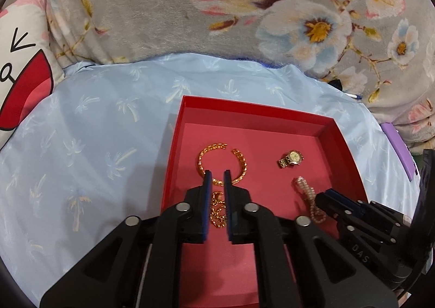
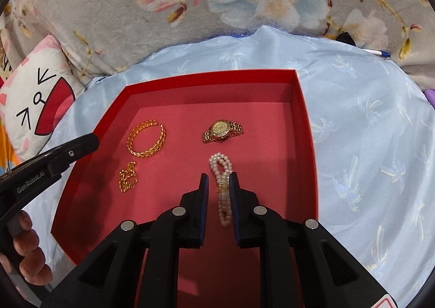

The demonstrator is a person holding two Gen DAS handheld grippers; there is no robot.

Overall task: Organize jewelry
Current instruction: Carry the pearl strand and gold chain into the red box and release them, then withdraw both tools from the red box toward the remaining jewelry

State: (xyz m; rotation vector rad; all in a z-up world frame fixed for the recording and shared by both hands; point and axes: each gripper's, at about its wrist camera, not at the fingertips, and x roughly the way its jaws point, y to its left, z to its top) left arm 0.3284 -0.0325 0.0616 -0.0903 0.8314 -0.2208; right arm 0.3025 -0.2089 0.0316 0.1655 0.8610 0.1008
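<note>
The left gripper (image 1: 217,176) stands slightly parted over a crumpled gold chain (image 1: 218,210), gripping nothing; just beyond lies one braided gold bangle (image 1: 221,165). The right gripper (image 2: 219,179), likewise slightly parted, straddles one looped pearl bracelet (image 2: 221,172) without pressing it. Farther ahead, one gold link-band watch (image 2: 222,130). All four rest in the matte red box (image 2: 212,78).

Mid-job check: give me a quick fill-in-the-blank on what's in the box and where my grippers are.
The jewelry lies in a ____ box.
The piece with a dial is the gold ____.
The right gripper straddles the ____ bracelet.
The left gripper hangs over the gold ____, nearer than the gold bangle.

Missing: red; watch; pearl; chain
</note>
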